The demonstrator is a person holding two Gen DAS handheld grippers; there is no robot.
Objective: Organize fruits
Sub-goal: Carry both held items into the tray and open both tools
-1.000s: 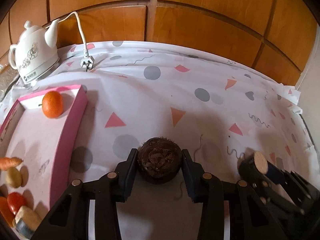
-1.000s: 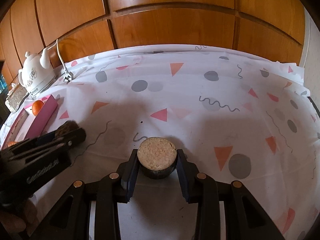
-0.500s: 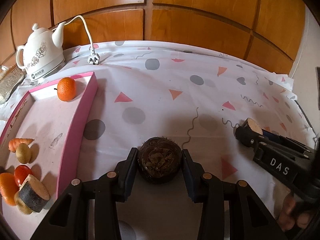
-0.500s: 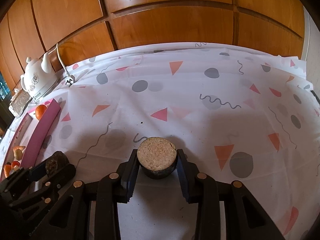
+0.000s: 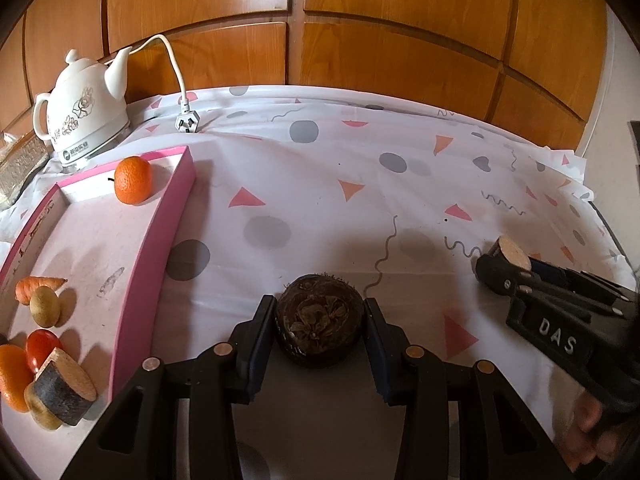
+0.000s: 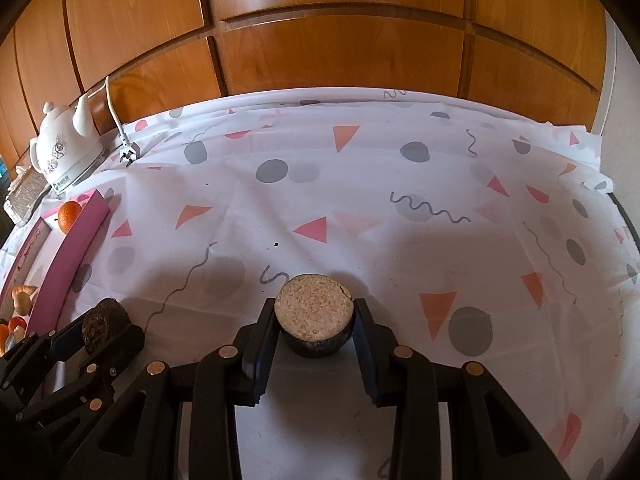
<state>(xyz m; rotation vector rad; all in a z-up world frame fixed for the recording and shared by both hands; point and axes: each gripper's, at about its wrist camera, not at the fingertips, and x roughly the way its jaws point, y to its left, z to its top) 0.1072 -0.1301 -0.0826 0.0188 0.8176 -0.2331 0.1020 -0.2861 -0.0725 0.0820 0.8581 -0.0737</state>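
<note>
Pink walls edge the tray (image 5: pixel 176 216) at the left of the patterned tablecloth (image 5: pixel 360 168). Inside it sit an orange (image 5: pixel 133 180) in the far corner and, at the near end, a carrot (image 5: pixel 38 285), a potato (image 5: pixel 45 306), a tomato (image 5: pixel 40 346), a second orange (image 5: pixel 14 376) and a cut taro piece (image 5: pixel 64 386), bunched close together. The left gripper (image 5: pixel 320 332) is clamped on a dark brown taro half (image 5: pixel 319 326), its rough end facing the camera, just right of the tray's near end. The right gripper (image 6: pixel 314 320) is clamped on another taro half (image 6: pixel 315 314), pale cut face toward the camera, over the cloth well right of the tray. A white kettle (image 5: pixel 84 116) with its cord and plug (image 5: pixel 186 122) stands beyond the tray against the wooden wall (image 5: pixel 360 20)
</note>
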